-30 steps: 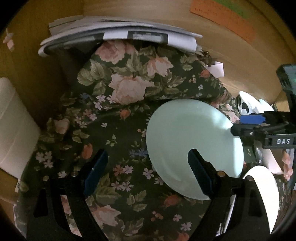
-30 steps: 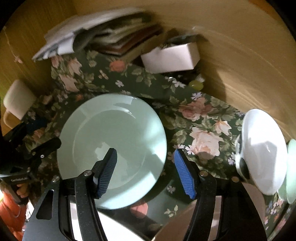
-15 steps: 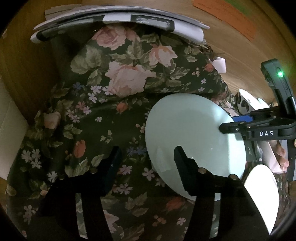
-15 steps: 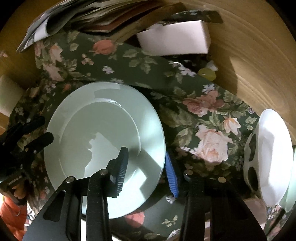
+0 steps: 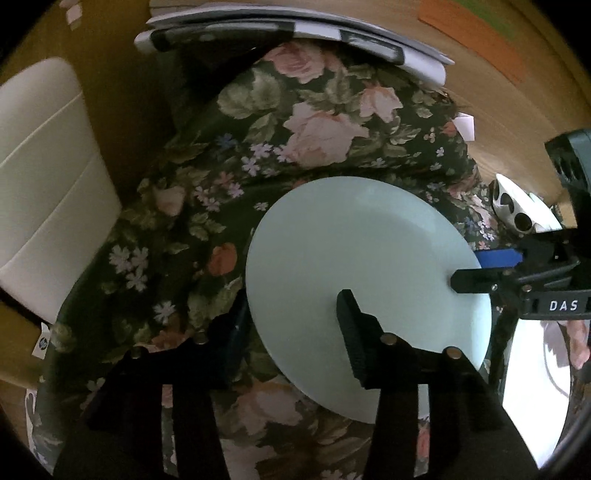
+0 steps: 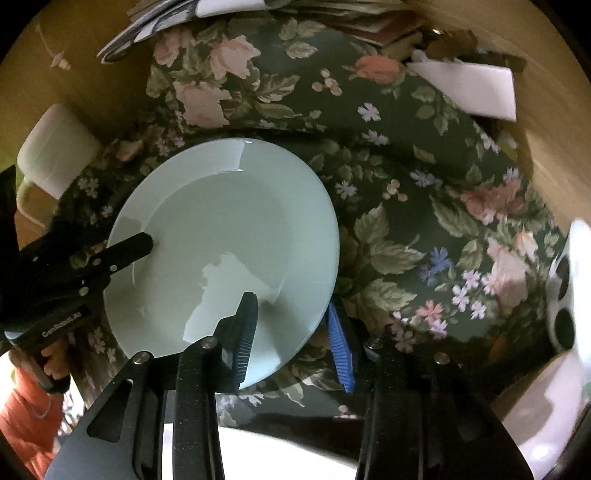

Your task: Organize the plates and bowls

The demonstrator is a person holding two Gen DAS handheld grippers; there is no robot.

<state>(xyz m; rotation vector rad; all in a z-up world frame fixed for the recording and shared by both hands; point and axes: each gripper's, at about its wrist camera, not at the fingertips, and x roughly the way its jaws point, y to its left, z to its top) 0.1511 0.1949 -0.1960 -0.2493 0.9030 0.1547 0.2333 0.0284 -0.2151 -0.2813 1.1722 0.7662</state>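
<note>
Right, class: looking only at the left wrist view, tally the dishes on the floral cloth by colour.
pale green plate: 1
plain white plate: 1
white bowl with black spots: 1
Total: 3

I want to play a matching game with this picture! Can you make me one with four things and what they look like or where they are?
Things:
1. plate
2. tablecloth
3. bowl
4. papers

Clues:
A. dark green with pink flowers
B. plain pale green
C. stacked at the far end, against the wooden wall
D. white with black spots, over at the side

Pairs: 1-B, 2-A, 3-D, 4-C
</note>
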